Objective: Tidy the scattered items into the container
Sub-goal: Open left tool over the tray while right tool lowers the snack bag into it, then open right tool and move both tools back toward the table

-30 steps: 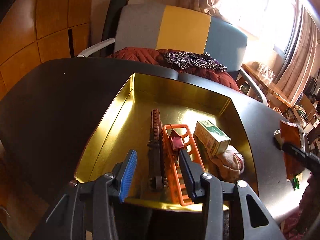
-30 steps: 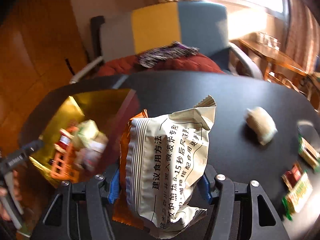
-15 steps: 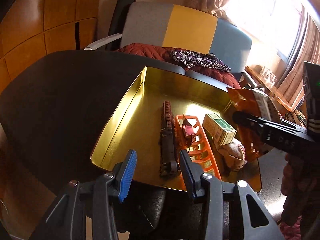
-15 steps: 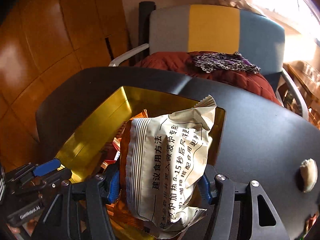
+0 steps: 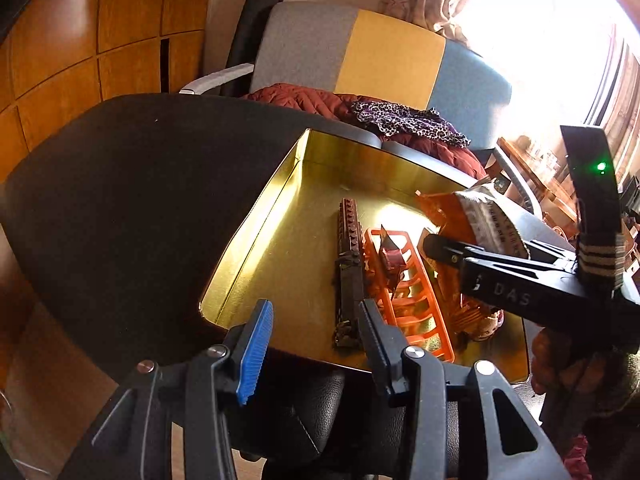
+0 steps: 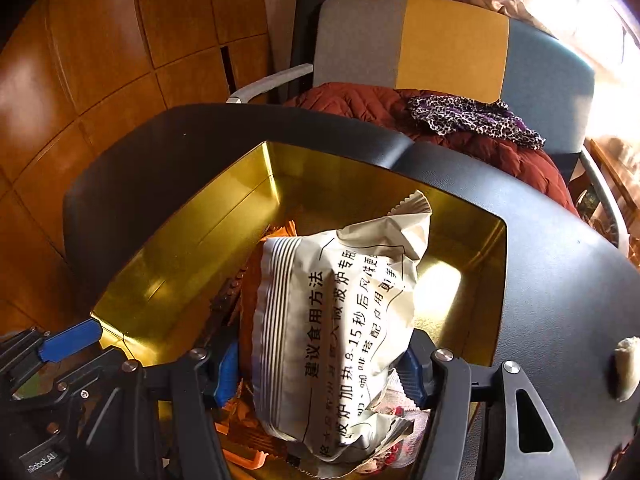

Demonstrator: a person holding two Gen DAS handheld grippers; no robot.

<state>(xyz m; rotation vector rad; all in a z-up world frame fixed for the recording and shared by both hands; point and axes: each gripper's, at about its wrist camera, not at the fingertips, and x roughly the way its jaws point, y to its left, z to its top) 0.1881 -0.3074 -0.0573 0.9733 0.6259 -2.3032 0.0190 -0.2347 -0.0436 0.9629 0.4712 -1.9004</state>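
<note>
A gold tray [image 5: 280, 236] [image 6: 192, 248] sits on the black table. In it lie a dark brown toothed strip [image 5: 347, 264], an orange plastic rack [image 5: 412, 300] and a small round item [image 5: 486, 322]. My right gripper [image 6: 320, 364] is shut on a white and orange snack packet [image 6: 344, 320] and holds it over the tray's right part; both show in the left wrist view [image 5: 480, 220]. My left gripper [image 5: 316, 336] is open and empty just in front of the tray's near edge.
A grey, yellow and blue chair [image 5: 380, 56] with a red jacket [image 6: 400, 108] and a leopard cloth [image 6: 468, 116] stands behind the table. A pale bun-like item [image 6: 626, 368] lies on the table right of the tray. Wooden wall panels [image 5: 80, 40] are at the left.
My right gripper has carried the packet leftward from over the table to over the tray and lower into it. My left gripper has drawn back from the tray, still open.
</note>
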